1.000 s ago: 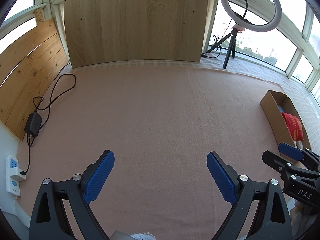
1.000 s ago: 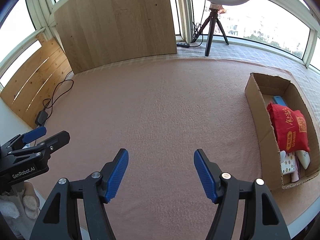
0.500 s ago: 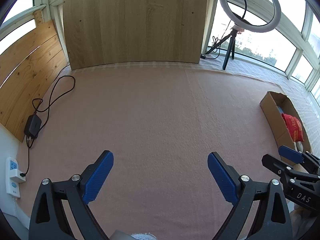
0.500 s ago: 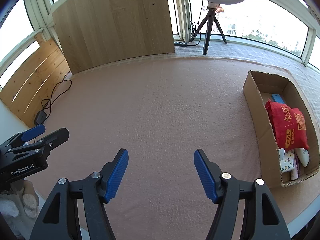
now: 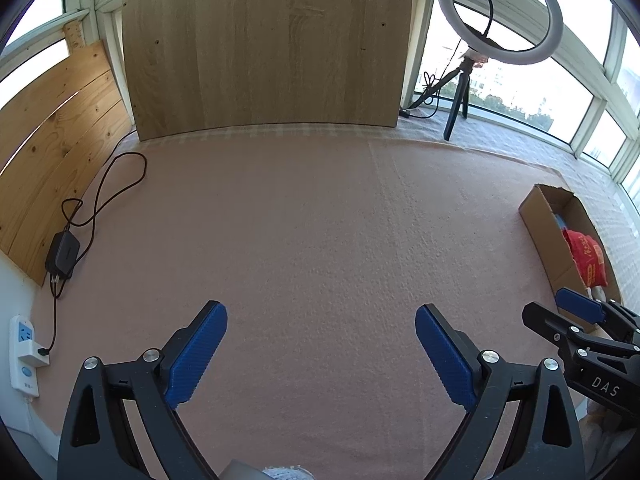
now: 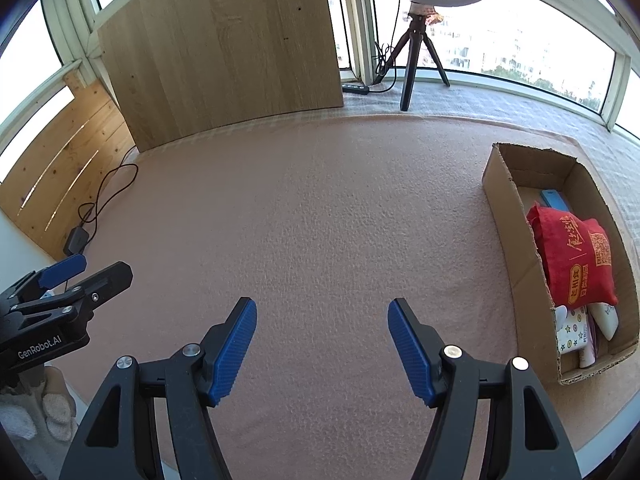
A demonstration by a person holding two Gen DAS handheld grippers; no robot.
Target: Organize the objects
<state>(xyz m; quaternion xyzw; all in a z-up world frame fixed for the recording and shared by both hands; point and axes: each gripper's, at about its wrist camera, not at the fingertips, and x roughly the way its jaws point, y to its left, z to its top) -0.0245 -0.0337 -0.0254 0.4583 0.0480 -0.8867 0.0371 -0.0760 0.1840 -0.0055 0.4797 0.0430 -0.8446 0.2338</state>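
- I see the pink mat (image 6: 320,208) wide and bare up to the wooden board (image 6: 224,44).
- One cardboard box (image 6: 508,216) lies at the mat's right edge, holding one red pouch (image 6: 576,256).
- My left gripper (image 5: 320,350) and right gripper (image 6: 322,350) are both spread, holding nothing.
- I read "GenRobot.AI" and "DAS" on them.

Ring light (image 5: 500,12): on a black tripod by the windows
Wood board (image 5: 264,48): stands up at the back
Black cord (image 5: 104,192): curls over the pink cloth (image 5: 312,232)
White plug strip (image 5: 24,354): far left edge
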